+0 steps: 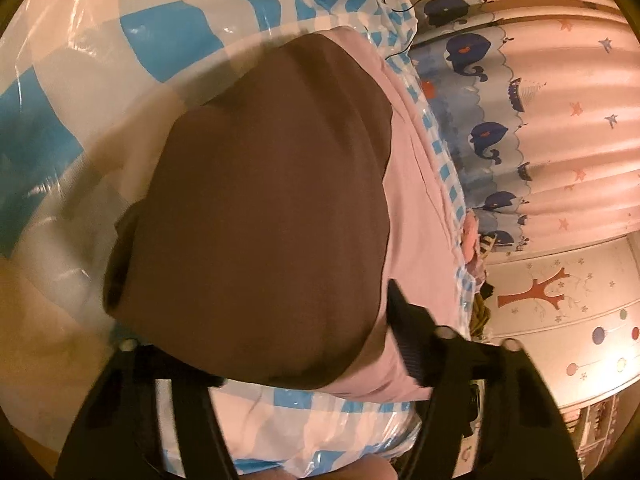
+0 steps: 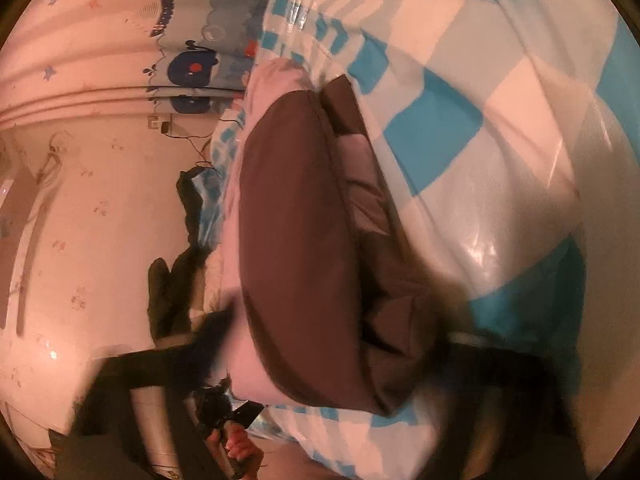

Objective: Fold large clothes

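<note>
A folded brown garment lies on a pink garment on the bed. In the left wrist view the bundle fills the gap of my left gripper. One of its fingertips presses the pink edge, and the other is a dark blur against the brown side. The right wrist view shows the brown garment and the pink garment between the blurred fingers of my right gripper. Whether those pads press the cloth is lost in the blur. A hand holds the left gripper at the bundle's near end.
The bed carries a blue-and-white checked cover under shiny plastic. A whale-print curtain hangs beside the bed. Cables and dark clothes lie at the bed's edge. A wall with a tree decal stands beyond.
</note>
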`<state>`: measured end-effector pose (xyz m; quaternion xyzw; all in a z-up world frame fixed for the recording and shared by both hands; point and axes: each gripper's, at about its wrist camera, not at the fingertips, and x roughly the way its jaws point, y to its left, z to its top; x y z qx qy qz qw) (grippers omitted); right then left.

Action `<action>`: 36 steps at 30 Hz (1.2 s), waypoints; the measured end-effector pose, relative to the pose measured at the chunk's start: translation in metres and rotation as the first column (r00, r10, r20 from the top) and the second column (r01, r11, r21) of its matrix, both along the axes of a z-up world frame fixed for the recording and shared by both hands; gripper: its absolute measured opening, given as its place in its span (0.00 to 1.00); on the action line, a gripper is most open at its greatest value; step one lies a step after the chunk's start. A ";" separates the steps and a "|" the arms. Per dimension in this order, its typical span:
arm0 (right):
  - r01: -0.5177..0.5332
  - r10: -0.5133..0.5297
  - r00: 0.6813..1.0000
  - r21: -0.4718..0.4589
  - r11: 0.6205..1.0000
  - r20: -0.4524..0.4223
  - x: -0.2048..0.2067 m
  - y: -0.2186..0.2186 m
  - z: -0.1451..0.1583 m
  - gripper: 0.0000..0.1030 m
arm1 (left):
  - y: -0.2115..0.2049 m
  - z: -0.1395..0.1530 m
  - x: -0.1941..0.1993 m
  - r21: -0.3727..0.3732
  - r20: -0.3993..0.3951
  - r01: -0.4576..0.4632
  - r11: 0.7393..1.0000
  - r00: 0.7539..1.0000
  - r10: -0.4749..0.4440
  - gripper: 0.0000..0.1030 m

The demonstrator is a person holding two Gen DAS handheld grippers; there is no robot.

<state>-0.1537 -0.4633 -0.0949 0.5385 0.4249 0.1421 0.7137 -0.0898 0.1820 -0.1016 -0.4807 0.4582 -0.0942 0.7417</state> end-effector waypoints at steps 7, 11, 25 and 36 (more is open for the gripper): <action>-0.016 0.025 0.988 -0.061 0.998 0.155 -0.008 0.016 0.059 0.36 | -0.004 0.031 -0.002 0.028 0.030 0.057 0.998 0.998 -0.058 0.31; -0.053 0.065 0.973 -0.062 0.997 0.222 -0.027 0.024 0.096 0.36 | -0.003 0.061 -0.020 0.030 0.073 0.093 0.995 0.993 -0.095 0.30; 0.038 -0.032 0.994 -0.056 0.998 0.105 -0.146 -0.005 0.036 0.47 | 0.023 0.003 -0.125 -0.115 0.055 0.095 0.989 0.995 -0.089 0.54; -0.073 0.301 0.918 -0.636 0.768 0.259 -0.030 0.139 0.171 0.64 | 0.028 -0.015 -0.123 -0.175 0.060 -0.064 0.983 0.995 0.076 0.79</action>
